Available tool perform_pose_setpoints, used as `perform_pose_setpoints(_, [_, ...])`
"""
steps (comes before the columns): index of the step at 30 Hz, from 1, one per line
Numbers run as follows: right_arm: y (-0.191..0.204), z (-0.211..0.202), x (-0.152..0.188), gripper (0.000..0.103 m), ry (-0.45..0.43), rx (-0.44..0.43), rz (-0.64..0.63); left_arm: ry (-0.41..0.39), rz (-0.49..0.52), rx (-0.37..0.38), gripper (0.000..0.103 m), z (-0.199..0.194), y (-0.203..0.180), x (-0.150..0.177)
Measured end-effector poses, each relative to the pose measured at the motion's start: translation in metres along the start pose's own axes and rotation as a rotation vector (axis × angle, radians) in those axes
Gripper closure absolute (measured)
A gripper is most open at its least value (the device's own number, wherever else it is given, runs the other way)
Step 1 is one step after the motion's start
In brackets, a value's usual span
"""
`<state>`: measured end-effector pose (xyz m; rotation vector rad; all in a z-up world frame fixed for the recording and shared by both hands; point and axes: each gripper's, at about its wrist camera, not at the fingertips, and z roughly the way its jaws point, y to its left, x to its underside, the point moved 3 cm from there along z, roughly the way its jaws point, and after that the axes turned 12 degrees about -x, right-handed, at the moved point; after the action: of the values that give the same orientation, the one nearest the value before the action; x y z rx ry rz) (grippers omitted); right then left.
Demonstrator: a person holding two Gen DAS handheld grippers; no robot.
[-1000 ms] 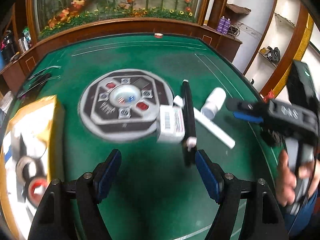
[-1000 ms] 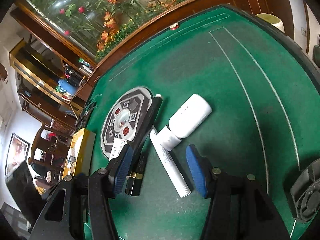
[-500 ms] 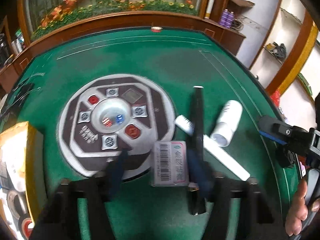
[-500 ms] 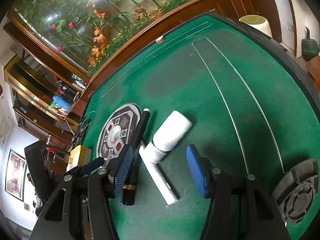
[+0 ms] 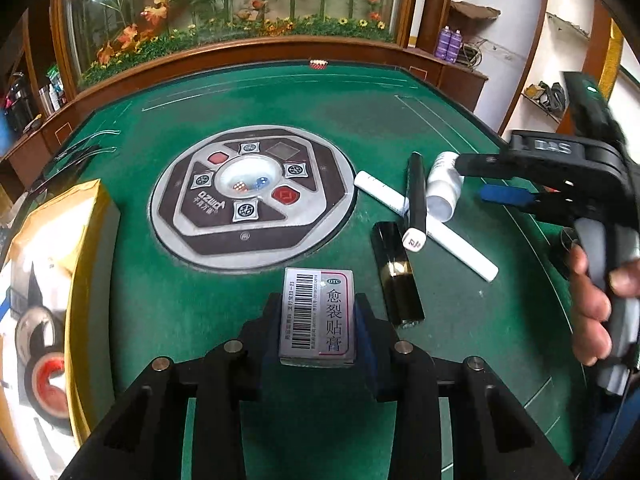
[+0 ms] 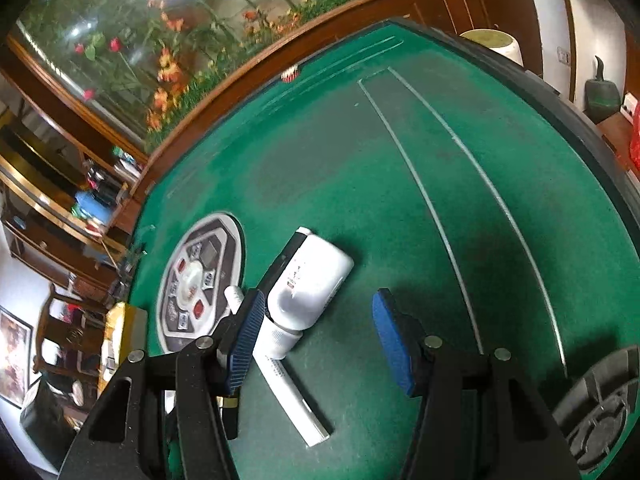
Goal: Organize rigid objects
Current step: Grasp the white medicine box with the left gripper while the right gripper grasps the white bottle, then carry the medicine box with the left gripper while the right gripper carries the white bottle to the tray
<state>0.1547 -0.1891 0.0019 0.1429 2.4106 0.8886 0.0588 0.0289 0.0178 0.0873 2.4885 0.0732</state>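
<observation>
My left gripper (image 5: 318,322) clamps the flat grey barcoded medicine box (image 5: 318,314), near centre. My right gripper (image 6: 318,342) gapes over the white plastic bottle (image 6: 308,286); black rectangular bar (image 5: 397,280), black marker (image 5: 416,200), white tube (image 5: 460,246) crowd right.

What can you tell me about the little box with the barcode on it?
The little box is a flat, silvery-grey rectangle that looks like cardboard. Its top shows a black barcode on white and a white label, outlined in red, with big Chinese characters and a small "OTC" mark. It looks closed and undamaged. It lies lengthwise between the fingers of the left gripper, whose blue pads press its two long sides. Behind it is the green table; whether the box rests on it or is lifted cannot be told.
</observation>
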Motion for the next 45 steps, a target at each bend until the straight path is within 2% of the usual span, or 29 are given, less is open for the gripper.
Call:
perform_pose_setpoints(4, [0.010, 0.020, -0.001, 0.048, 0.037, 0.039, -0.021, -0.008, -0.014, 0.018, 0.067, 0.001, 0.002, -0.001])
perform_pose_setpoints(7, [0.018, 0.033, 0.000, 0.056, 0.062, 0.101, -0.075, -0.003, -0.009, 0.020, 0.066, 0.006, 0.000, 0.000])
perform_pose_setpoints(9, [0.019, 0.037, 0.000, 0.061, 0.059, 0.132, -0.101, 0.031, -0.020, 0.027, 0.066, 0.016, 0.000, 0.004])
perform_pose_setpoints(10, [0.022, 0.039, 0.001, 0.065, 0.059, 0.160, -0.143, 0.008, -0.015, 0.019, 0.066, 0.015, -0.001, 0.004])
perform_pose_setpoints(14, [0.021, 0.035, 0.005, 0.068, 0.072, 0.157, -0.177, -0.010, 0.008, 0.002, 0.066, 0.016, -0.005, 0.006])
perform_pose_setpoints(17, [0.029, 0.014, 0.006, 0.068, 0.003, 0.176, -0.230, -0.019, -0.005, 0.000, 0.066, 0.016, -0.003, 0.007])
perform_pose_setpoints(21, [0.053, -0.015, 0.015, 0.068, -0.067, 0.067, -0.302, -0.027, -0.026, -0.025, 0.067, 0.017, 0.002, 0.008])
perform_pose_setpoints(23, [0.066, -0.012, 0.024, 0.068, -0.041, 0.026, -0.340, -0.026, -0.035, -0.029, 0.067, 0.017, 0.004, 0.008])
perform_pose_setpoints(26, [0.084, 0.004, 0.046, 0.068, 0.046, -0.025, -0.397, -0.026, -0.038, -0.040, 0.067, 0.016, 0.005, 0.009])
perform_pose_setpoints(30, [0.095, 0.017, 0.064, 0.068, 0.113, -0.038, -0.437, -0.023, -0.046, -0.053, 0.067, 0.012, 0.008, 0.015])
perform_pose_setpoints(37, [0.105, 0.019, 0.074, 0.068, 0.146, -0.072, -0.455, -0.023, -0.045, -0.087, 0.067, 0.001, 0.010, 0.031])
perform_pose_setpoints(45, [0.110, 0.028, 0.087, 0.068, 0.185, -0.077, -0.483, -0.028, -0.043, -0.101, 0.067, 0.000, 0.010, 0.034])
